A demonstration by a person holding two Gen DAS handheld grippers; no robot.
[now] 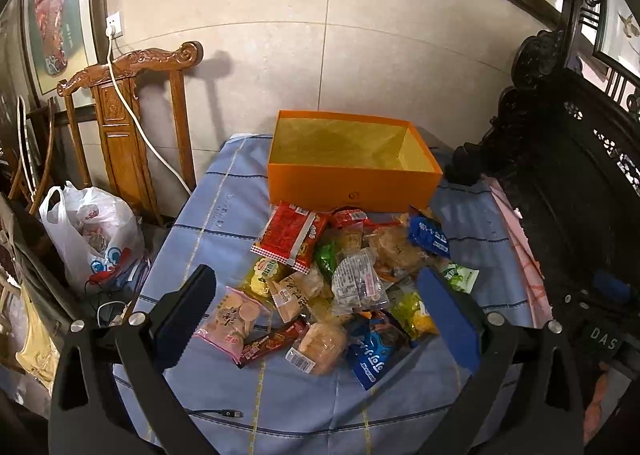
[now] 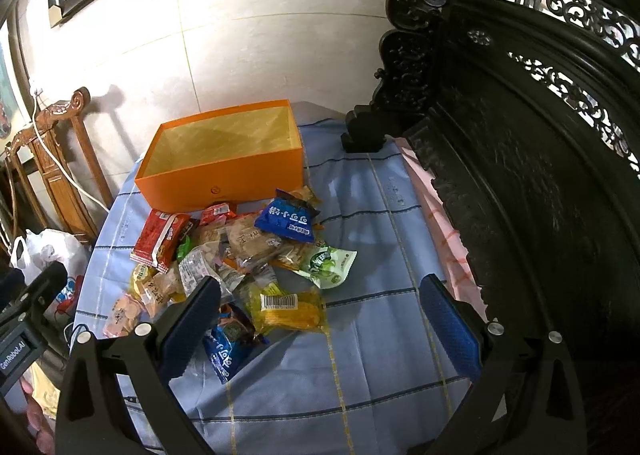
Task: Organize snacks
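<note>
Between both sets of wide, empty jaws lies the snack pile, so I'd pinch one packet's edge and lift it to the orange box beyond.

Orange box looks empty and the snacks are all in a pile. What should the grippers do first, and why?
Probably lower the left gripper onto the near bun packet and close. Its jaws stand open above the pile, holding nothing, and the orange box just behind shows no snacks inside yet.
</note>
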